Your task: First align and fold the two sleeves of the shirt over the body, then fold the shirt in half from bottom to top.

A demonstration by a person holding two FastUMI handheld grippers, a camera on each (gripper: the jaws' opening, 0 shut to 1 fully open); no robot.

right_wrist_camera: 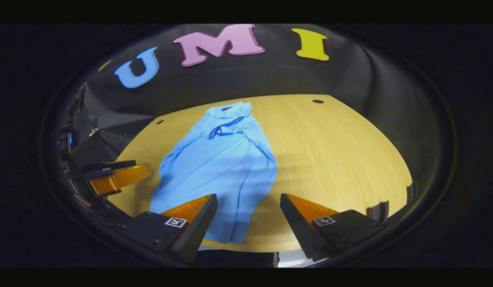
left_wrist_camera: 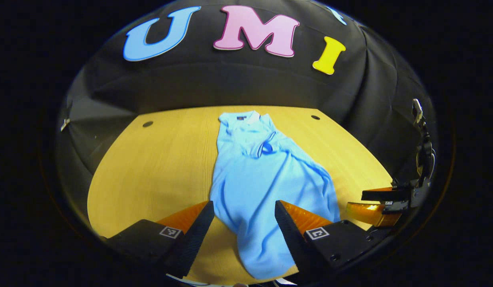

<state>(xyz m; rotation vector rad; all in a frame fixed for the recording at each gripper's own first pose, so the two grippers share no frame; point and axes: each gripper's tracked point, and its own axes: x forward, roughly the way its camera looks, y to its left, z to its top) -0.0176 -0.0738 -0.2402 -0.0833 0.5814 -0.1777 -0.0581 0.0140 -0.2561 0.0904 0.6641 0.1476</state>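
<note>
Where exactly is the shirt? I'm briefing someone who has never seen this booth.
Start at the wooden table in front of the black cloth wall. The shirt lies along its middle, collar toward the wall, bottom hem toward the near edge. It is the sole light blue, soft thing there, with a dark-trimmed sleeve cuff folded onto its chest.

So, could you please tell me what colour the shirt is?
Light blue; the shirt shows best in the left gripper view.
</note>
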